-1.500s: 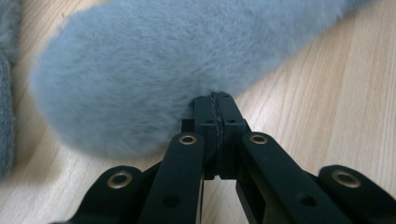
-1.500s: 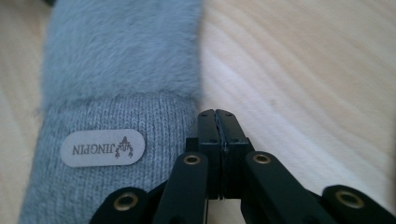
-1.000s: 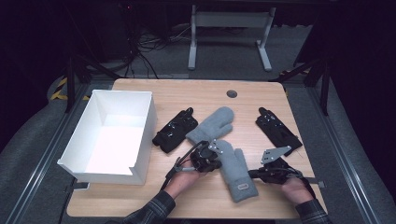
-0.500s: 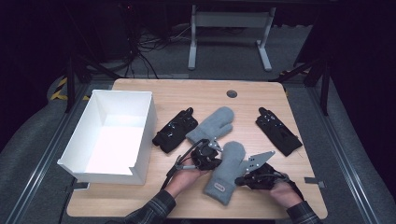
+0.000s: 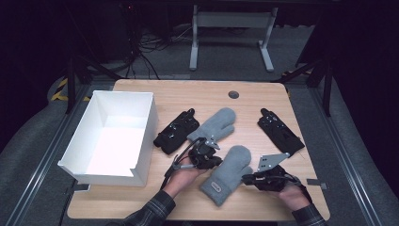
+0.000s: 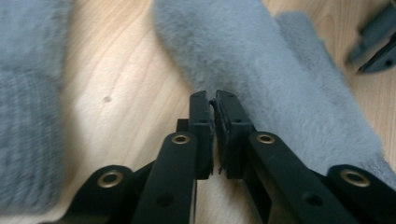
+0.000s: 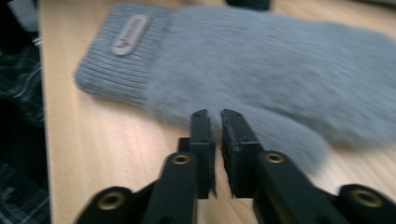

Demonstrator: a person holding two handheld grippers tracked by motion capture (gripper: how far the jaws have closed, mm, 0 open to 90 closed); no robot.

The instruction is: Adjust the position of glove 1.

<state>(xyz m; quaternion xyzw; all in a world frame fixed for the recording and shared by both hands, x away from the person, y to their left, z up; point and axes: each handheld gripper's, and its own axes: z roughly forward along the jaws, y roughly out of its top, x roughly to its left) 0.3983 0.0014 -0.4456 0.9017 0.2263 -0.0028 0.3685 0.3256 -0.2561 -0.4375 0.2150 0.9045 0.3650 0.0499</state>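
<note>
I have the nearer grey fleece mitten [image 5: 227, 173] lying flat on the pale wooden desk [image 5: 141, 207], cuff toward me, between my two hands, with its twin grey mitten [image 5: 214, 124] just beyond it. My left tongs [image 5: 210, 157] sit at the mitten's left edge; in the left gripper view the jaws have just been easing apart to a thin slit, with nothing between them, the tips resting at the fleece's border. My right tongs [image 5: 246, 178] are at the mitten's right edge by the thumb, jaws likewise just parted a crack and empty. I judge the mitten light, limp and fuzzy: it will sag and fold rather than lift flat, and the pile may slip under a shallow bite. The ribbed cuff [image 7: 116, 70] with its sewn label looks the firmest hold. Two black gloves [image 5: 177, 131] flank the pair, and a white open box [image 5: 146, 136] stands at the left.
</note>
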